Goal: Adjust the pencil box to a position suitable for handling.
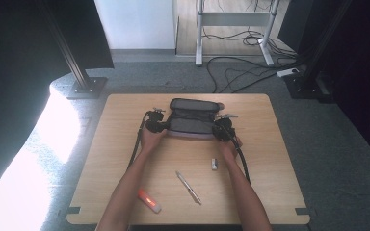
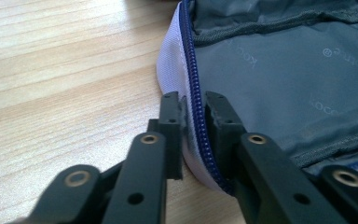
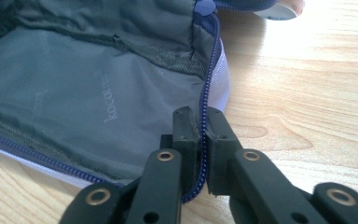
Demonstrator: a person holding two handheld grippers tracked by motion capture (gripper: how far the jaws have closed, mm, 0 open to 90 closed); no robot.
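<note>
Gripping the open grey fabric pencil case (image 1: 191,118) by its zipped rim, left gripper (image 2: 193,109) at 9 o'clock & right gripper (image 3: 200,122) at 3 o'clock both pinch tight; best lifted evenly.

The left gripper (image 2: 195,109) pinches the rim of an open grey fabric pouch (image 2: 279,79), its two black jaws closed on the white outer edge and the blue zipper teeth (image 2: 189,60). The pouch lies on a pale wooden table (image 2: 65,74); printed lettering marks its grey lining.
</note>
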